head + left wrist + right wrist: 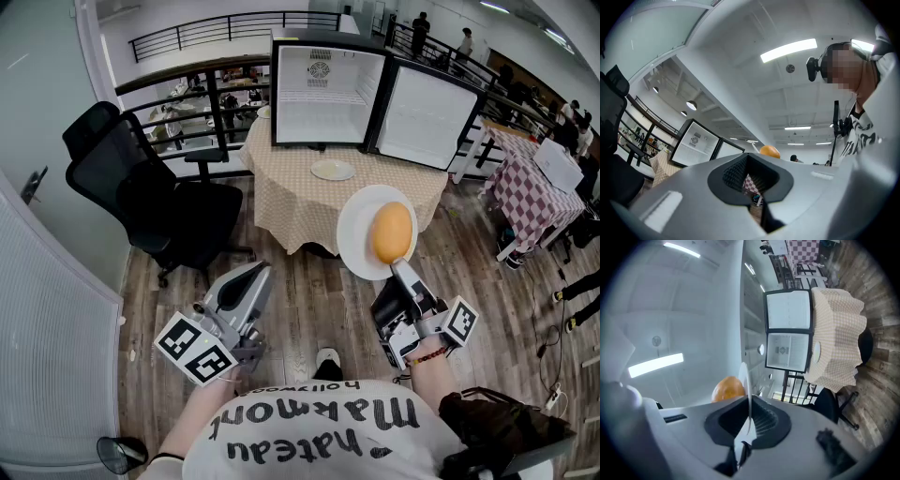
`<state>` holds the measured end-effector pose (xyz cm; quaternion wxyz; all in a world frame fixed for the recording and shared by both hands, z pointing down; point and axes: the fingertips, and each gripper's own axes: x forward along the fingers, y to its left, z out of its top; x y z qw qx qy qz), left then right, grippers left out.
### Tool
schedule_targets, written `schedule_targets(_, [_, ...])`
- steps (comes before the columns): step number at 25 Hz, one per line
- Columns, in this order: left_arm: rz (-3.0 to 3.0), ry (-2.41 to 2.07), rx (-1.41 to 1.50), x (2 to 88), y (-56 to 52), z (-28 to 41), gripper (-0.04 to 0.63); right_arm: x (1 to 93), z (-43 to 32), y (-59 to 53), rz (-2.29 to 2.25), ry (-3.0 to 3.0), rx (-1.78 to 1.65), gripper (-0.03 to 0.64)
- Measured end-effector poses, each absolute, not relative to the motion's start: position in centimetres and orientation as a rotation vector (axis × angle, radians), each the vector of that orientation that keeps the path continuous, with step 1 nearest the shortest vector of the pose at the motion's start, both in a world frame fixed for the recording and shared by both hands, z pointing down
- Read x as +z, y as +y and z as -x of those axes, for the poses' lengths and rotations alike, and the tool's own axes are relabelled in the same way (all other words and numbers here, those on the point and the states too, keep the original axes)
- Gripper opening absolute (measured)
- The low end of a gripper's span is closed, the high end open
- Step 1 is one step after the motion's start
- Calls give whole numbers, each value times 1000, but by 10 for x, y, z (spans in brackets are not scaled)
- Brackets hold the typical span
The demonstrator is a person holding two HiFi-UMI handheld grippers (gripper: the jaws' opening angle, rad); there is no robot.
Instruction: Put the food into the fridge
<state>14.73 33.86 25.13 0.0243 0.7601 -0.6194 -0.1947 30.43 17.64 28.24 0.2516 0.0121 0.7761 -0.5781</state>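
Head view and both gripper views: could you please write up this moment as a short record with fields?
Right tool: shut on the rim of the round white plate
On that plate: orange-yellow oval food item
Left tool: shut, nothing between its jaws
Small black fridge: stands on the table, door swung open, no food seen inside
Round table with beige checked cloth: also carries a small empty white plate
Black office chair: left of the table
Task status: food not yet in the fridge
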Motion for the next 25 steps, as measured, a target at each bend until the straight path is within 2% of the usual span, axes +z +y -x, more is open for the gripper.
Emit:
schedule_targets(15, [-2319,-1932,-602,263,339,-130,2,299,-286,171,-64,2130,-1598,23])
schedule_targets(25, [-2301,-1968,-553,271,291,-83,2,310,-228,106,-98,2109,-1622,23])
